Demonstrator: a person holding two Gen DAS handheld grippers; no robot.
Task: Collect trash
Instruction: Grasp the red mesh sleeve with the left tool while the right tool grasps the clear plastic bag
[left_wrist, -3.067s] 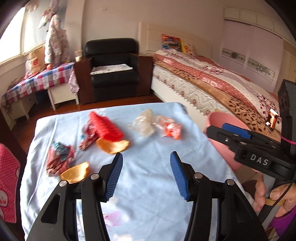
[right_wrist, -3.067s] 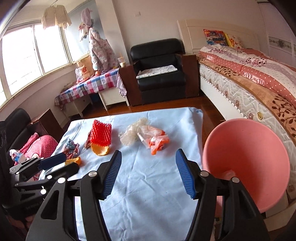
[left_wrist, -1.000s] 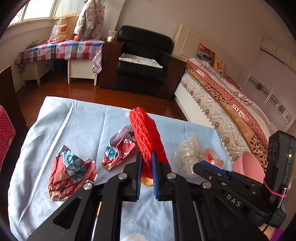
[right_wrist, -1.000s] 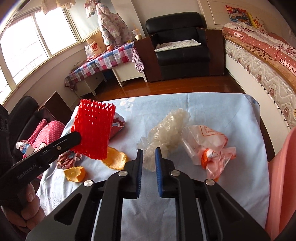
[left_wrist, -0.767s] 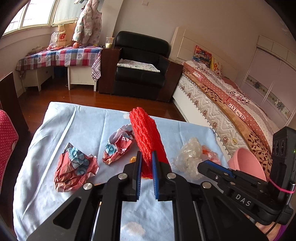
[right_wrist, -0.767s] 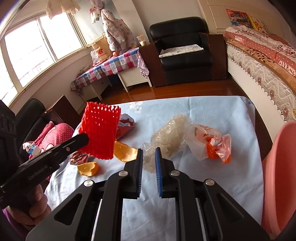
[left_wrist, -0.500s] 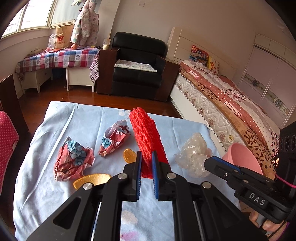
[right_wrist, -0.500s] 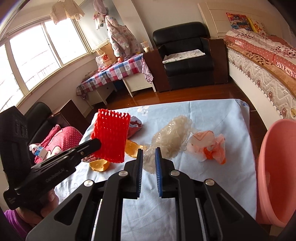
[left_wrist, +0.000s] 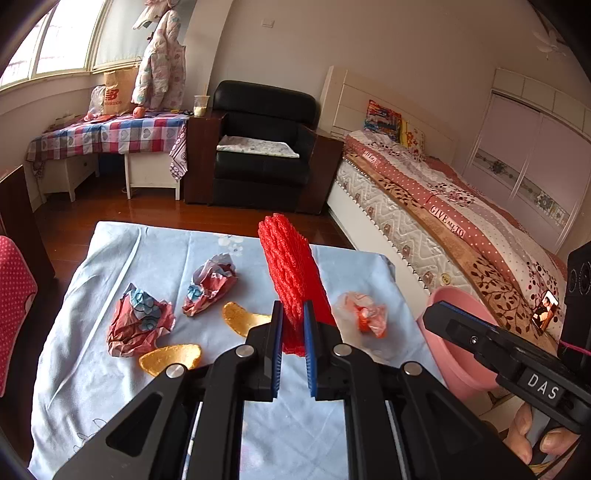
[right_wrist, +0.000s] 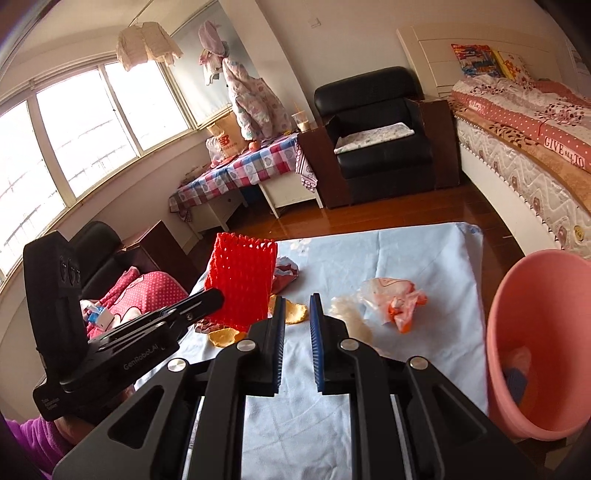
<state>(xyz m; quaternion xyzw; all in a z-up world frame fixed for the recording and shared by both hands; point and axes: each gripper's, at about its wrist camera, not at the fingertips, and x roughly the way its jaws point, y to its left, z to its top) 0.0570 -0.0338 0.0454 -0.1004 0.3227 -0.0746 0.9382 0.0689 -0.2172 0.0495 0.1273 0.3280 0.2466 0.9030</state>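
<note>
My left gripper (left_wrist: 293, 309) is shut on a red foam net (left_wrist: 290, 269), which stands up from the pads above the blue-clothed table (left_wrist: 147, 251). My right gripper (right_wrist: 297, 301) is shut. A whitish foam net (right_wrist: 349, 319) droops by its right finger, mostly hidden, with one edge pinched low in the pads. On the cloth lie two crumpled wrappers (left_wrist: 138, 321) (left_wrist: 210, 282), two orange peels (left_wrist: 242, 314) (left_wrist: 170, 356) and a clear bag with orange scraps (right_wrist: 395, 299). A pink bin (right_wrist: 535, 325) stands off the table's right edge, beside the right gripper.
A bed (left_wrist: 461, 221) runs along the right behind the bin. A black armchair (left_wrist: 262, 147) and a checked side table (left_wrist: 110, 136) stand beyond the table. A red dotted seat (right_wrist: 147, 288) sits at the table's left. A hand (left_wrist: 532, 432) holds the right gripper.
Both grippers have risen and drawn back from the table with their nets. The whitish net has left the cloth, uncovering the orange bag. More of the pink bin shows.
</note>
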